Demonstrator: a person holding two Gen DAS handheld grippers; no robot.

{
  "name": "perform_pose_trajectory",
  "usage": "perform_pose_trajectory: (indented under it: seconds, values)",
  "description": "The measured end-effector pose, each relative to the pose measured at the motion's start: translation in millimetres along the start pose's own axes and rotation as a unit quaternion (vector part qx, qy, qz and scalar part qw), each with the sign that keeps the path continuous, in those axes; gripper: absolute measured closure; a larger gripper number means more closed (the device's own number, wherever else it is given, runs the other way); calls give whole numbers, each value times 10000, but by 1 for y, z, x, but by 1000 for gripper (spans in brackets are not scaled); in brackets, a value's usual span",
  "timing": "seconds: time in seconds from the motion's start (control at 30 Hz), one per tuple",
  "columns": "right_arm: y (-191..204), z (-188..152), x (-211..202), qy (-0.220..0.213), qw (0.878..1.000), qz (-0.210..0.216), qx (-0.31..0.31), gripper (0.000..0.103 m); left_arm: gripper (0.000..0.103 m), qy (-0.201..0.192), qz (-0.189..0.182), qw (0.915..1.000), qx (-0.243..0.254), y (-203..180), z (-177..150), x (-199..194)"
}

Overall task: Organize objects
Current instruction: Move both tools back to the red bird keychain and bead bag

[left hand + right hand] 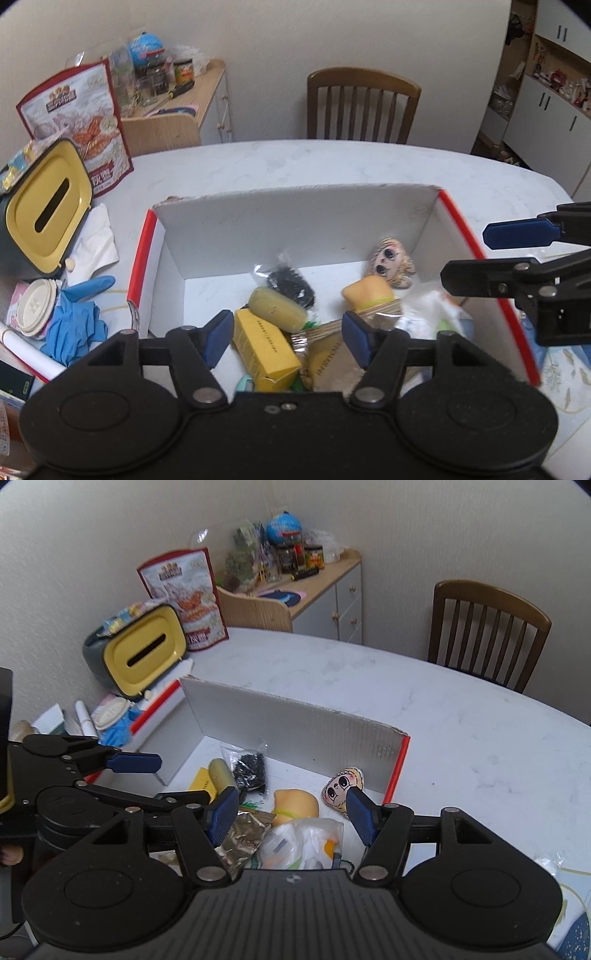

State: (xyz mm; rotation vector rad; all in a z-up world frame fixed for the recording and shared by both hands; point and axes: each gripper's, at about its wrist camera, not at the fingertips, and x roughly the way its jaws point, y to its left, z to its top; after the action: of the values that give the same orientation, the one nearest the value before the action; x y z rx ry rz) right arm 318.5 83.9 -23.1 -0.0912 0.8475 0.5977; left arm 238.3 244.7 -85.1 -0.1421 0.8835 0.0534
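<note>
A white cardboard box with red edges (295,225) (288,731) lies on the pale table and holds several small things: a yellow carton (264,349), an olive tube (277,308) (221,773), a bag of black bits (291,286) (251,768), a painted face figure (391,264) (341,786), a peach-coloured soft toy (369,293) (295,801) and a clear plastic bag (303,843). My left gripper (288,339) hangs open above the carton, holding nothing. My right gripper (291,818) (476,258) is open over the box's right side, empty too.
Left of the box stand a yellow-lidded tissue holder (48,203) (144,655), a red snack bag (81,122), blue gloves (74,325) and a cup lid (35,306). A wooden chair (362,105) (487,631) is behind the table, and a cluttered cabinet (317,587).
</note>
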Motion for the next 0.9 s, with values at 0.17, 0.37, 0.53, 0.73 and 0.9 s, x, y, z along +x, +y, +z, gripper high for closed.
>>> perform_pose_trajectory:
  seconds: [0.17,0.37,0.53,0.73,0.9]
  values:
    - [-4,-9,-29,-208,9997,102,57,39,39,-162,-106,9998,61,-13,-2,-19]
    - [-19,-28,-60,-395,9989,169,179,37,38,-300,-183,9993,108,-33,-4,-38]
    - [-37,-42,-82,-511,9982,183,254,36,32,-372,-191,9990,143,-54,-7,-50]
    - [-65,-62,-108,-614,9974,153,341,32,29,-405,-212,9989,143,-80,-10,-57]
    - [-91,-83,-124,-598,9973,44,421,30,27,-414,-250,9987,181,-107,-12,-59]
